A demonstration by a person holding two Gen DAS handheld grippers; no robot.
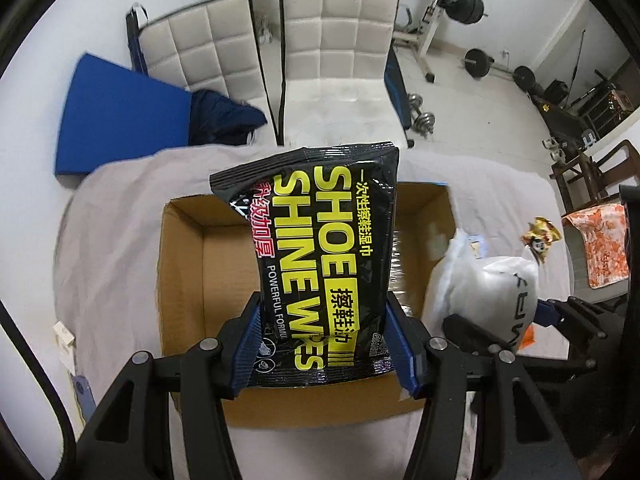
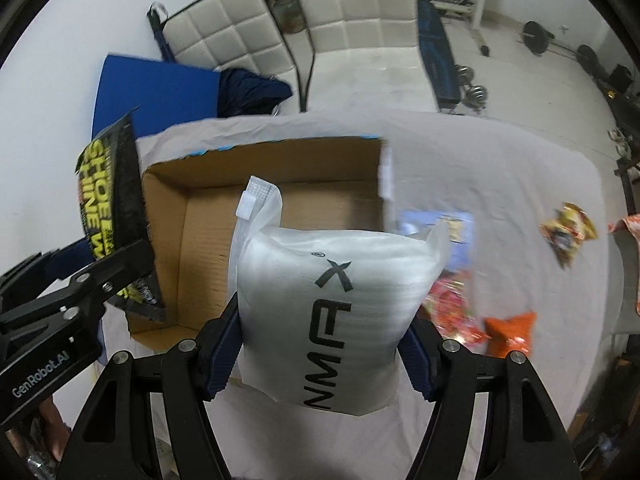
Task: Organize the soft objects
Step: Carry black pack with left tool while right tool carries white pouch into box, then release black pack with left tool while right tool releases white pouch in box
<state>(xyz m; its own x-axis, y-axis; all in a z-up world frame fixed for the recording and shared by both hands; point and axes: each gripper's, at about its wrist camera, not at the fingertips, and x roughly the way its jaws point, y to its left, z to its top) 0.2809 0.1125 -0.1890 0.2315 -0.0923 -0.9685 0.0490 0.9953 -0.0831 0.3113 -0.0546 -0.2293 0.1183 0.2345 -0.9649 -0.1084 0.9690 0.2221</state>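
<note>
Above the open cardboard box (image 1: 188, 264) on the cloth-covered table (image 1: 112, 240), the left gripper (image 1: 324, 344) pinches a black shoe-shine wipes pack (image 1: 324, 248) between its jaws, while beside it the right gripper (image 2: 320, 356) clamps a white foam-wrapped pouch (image 2: 332, 292), its jaws spread wider.

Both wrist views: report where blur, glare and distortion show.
Left wrist view: white pouch and box edges smear, glare streaks the black wipes pack. Right wrist view: snack packets on the cloth blur; fisheye bends the chairs, corners black.
</note>
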